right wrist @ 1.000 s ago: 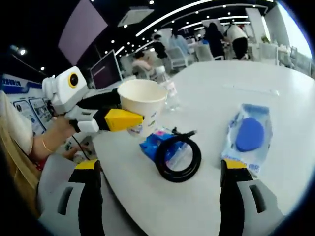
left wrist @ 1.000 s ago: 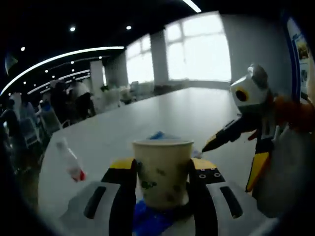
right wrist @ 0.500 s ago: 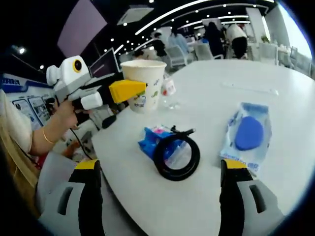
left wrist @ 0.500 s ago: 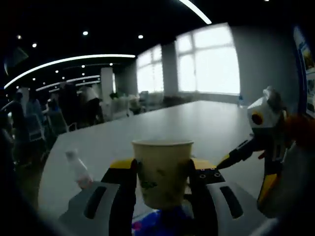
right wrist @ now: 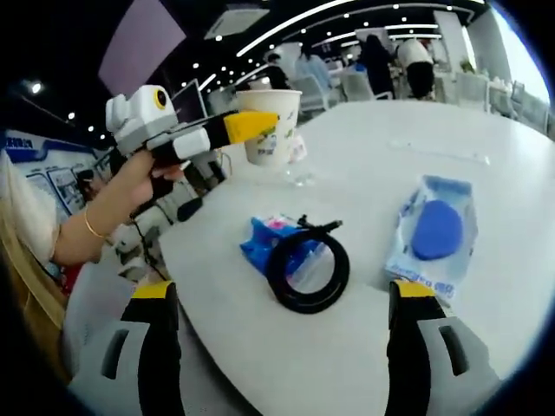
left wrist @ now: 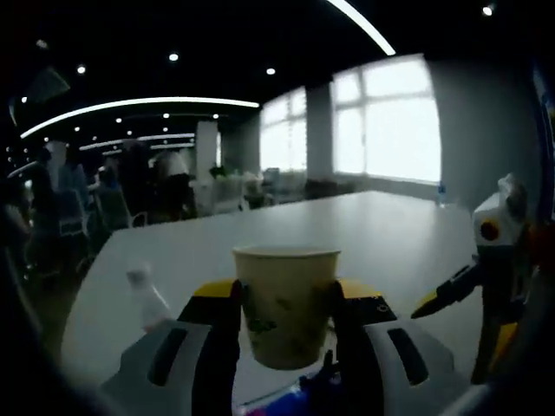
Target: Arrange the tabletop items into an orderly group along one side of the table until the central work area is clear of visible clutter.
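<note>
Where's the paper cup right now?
The paper cup is clamped in the left gripper, held above the table's far-left corner in the right gripper view, beyond the cable coil.

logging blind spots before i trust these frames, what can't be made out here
- Inside of the paper cup: left gripper view looks at it side-on, so its contents are hidden.
- Clear bottle: right gripper view, the held cup covers most of it.
- Blue packet: the black cable coil lies over it; print unreadable.
- Print on the blue pouch: too small and blurred.
</note>
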The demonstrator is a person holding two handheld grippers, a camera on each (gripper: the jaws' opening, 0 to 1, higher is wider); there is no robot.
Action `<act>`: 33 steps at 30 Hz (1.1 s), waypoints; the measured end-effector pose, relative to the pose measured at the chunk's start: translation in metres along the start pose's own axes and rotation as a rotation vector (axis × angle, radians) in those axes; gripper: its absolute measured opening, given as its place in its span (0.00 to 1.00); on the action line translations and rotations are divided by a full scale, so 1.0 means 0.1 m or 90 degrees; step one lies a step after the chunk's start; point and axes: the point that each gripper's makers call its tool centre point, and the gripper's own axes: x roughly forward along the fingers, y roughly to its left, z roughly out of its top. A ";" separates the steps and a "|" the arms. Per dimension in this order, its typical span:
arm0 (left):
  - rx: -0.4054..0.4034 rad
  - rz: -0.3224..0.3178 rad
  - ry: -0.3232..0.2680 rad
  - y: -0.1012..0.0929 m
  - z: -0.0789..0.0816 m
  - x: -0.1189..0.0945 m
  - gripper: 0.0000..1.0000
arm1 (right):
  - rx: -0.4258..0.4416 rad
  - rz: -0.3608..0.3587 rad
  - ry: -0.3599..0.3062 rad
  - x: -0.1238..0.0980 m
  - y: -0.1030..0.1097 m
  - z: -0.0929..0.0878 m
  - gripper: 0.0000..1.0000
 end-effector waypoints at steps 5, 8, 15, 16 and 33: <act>0.002 0.016 -0.004 0.11 -0.02 0.10 0.40 | -0.008 -0.004 0.011 0.02 -0.01 -0.03 1.00; 0.004 0.022 -0.007 0.15 -0.03 0.14 0.40 | -0.013 -0.005 0.020 0.03 -0.02 -0.06 1.00; -0.002 0.049 -0.002 0.30 -0.14 0.32 0.40 | -0.013 -0.017 0.027 0.02 -0.08 -0.09 1.00; 0.001 0.059 -0.007 0.33 -0.15 0.35 0.40 | -0.014 -0.019 0.028 0.02 -0.08 -0.09 1.00; -0.007 0.105 0.001 0.64 -0.59 0.75 0.40 | 0.035 -0.029 0.045 0.03 -0.22 -0.23 1.00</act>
